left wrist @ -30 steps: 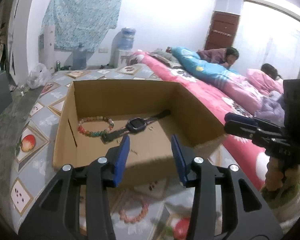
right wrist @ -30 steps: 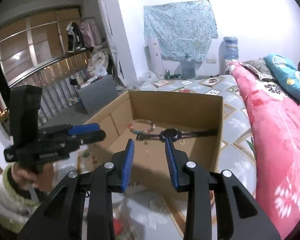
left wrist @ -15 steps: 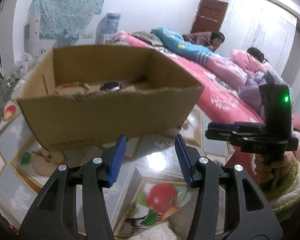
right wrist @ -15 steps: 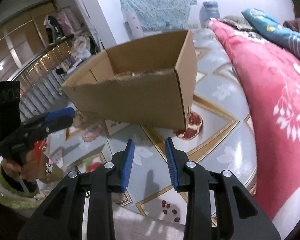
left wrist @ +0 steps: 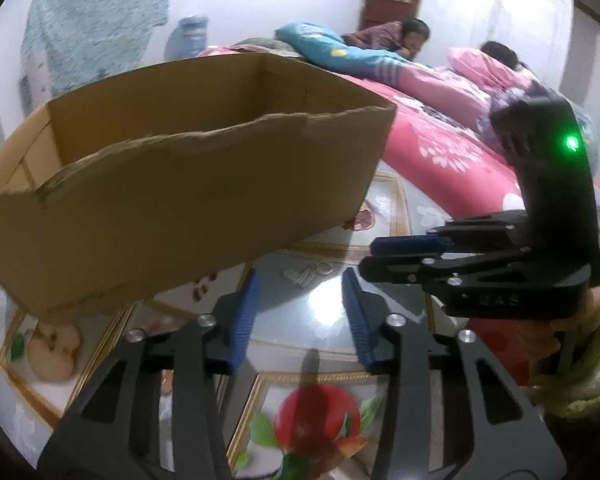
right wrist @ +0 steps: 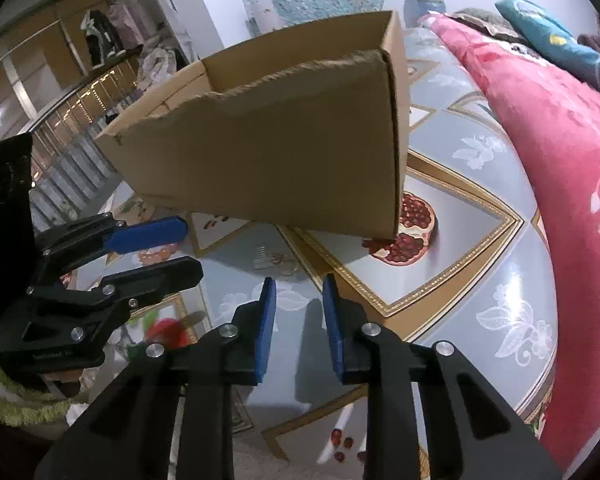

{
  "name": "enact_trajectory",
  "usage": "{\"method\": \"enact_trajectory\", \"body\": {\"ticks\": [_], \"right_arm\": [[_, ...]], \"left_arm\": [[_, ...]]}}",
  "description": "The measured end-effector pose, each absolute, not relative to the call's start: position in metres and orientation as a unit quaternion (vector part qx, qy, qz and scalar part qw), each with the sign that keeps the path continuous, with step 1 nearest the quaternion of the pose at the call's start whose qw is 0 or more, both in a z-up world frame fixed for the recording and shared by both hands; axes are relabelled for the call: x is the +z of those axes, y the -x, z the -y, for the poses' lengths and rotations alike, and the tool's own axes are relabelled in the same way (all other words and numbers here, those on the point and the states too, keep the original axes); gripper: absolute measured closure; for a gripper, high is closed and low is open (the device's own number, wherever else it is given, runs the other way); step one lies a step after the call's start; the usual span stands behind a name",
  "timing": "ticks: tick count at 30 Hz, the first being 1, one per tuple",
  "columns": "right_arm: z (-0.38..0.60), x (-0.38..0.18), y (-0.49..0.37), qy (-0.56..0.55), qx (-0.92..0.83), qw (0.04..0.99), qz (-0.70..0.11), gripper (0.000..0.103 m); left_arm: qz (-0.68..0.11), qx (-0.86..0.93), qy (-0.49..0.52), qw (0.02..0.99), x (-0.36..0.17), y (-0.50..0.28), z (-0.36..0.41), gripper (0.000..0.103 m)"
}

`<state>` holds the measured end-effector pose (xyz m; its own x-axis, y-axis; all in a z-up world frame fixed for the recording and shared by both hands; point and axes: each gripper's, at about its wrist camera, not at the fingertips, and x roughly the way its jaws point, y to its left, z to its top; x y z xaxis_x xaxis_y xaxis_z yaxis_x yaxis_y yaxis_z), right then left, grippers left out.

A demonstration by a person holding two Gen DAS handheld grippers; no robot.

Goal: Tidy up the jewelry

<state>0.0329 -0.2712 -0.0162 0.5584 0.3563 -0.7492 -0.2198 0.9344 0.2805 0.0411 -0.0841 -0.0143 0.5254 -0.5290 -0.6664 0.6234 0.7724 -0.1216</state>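
The left tongs [left wrist: 300, 316], black plastic with ribbed blue pads, gape wide over the desk [left wrist: 332, 320] and hold nothing; the right tongs [right wrist: 298, 320], of the same make, stand parted by a narrower gap, also empty. Both hover low above a glossy grey-blue tablecloth printed with white flowers, gold-edged squares and red fruit. Just beyond the tips lies a small pale metallic hair comb with a ring-like piece of jewelry [left wrist: 308, 274], flat on the cloth near the foot of the brown corrugated cardboard box [left wrist: 172, 200], which has a ragged, torn near rim.

Compared with a second ago, both cameras have dropped from looking down into the box to facing its near wall, and the tongs now sit closer to the desk surface.

The bead bracelet and watch seen inside the box earlier are hidden behind that wall. A pinkish bead bracelet [right wrist: 156, 255] on the cloth is partly covered by the left tongs in the right view. The small piece by the comb is too blurred to identify. A pink floral quilt [right wrist: 560, 128] covers the bed on the right.
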Motion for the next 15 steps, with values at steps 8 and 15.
{"method": "enact_trajectory", "body": {"ticks": [8, 15], "right_arm": [[0.281, -0.022, -0.038, -0.095, 0.155, 0.879, -0.442, 0.081], [0.286, -0.026, -0.038, -0.109, 0.151, 0.876, -0.445, 0.081]], "left_arm": [[-0.354, -0.361, -0.121, 0.854, -0.027, -0.051, 0.117, 0.087], [-0.377, -0.369, -0.131, 0.84, -0.038, -0.069, 0.13, 0.089]]}}
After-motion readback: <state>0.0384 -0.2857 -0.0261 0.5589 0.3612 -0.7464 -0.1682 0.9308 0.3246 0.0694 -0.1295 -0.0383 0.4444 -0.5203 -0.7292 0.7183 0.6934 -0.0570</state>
